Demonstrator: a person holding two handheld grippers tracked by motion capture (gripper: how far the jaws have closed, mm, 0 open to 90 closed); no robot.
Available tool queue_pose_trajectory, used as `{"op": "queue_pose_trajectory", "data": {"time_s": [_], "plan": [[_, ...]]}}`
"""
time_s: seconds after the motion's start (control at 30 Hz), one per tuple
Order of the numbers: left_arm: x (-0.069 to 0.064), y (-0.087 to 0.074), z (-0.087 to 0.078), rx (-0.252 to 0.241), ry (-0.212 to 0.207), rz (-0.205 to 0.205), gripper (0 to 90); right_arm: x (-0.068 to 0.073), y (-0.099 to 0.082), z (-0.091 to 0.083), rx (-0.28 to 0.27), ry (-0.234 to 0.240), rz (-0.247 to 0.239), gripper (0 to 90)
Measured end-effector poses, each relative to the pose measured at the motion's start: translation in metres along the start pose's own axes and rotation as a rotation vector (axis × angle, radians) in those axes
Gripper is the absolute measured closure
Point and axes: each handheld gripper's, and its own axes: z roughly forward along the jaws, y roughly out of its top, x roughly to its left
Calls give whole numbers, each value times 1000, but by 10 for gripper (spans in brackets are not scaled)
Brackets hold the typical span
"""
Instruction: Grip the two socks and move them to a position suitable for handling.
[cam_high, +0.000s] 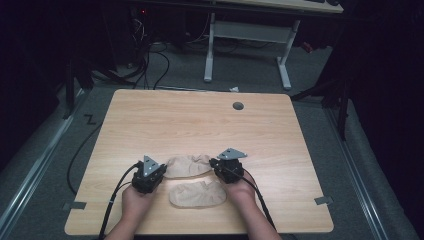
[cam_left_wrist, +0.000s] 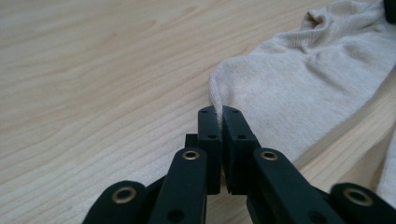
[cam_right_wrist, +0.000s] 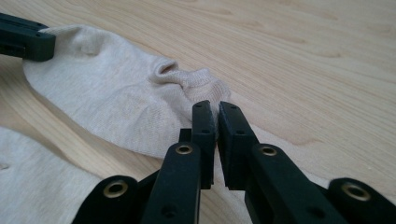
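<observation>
High view shows the far sock (cam_high: 187, 166) lying flat on the desk (cam_high: 200, 115), stretched between both claws, with a second sock (cam_high: 197, 195) just nearer the person. The left claw (cam_left_wrist: 219, 112) is pinched on one end's edge, the right claw (cam_right_wrist: 217, 107) on the cuff end. Each bite looks shallow; lifting unevenly could let thin fabric slip free.

Two socks (cam_high: 187, 165) between grippers (cam_high: 148, 175)
</observation>
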Motion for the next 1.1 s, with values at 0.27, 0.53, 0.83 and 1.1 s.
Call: {"op": "queue_pose_trajectory", "data": {"time_s": [0.27, 0.53, 0.83, 1.1], "plan": [[-2, -1, -9, -32, -35, -17, 873, 9, -2, -13, -39, 11, -39, 861], [-18, 6, -31, -54, -62, -11, 875, 15, -7, -36, -65, 26, -56, 861], [-40, 4, -54, -67, -106, -12, 875, 16, -26, -67, -89, 32, -56, 860], [-51, -6, -62, -32, -144, -17, 875, 25, -45, -84, -88, 37, -64, 861]]}}
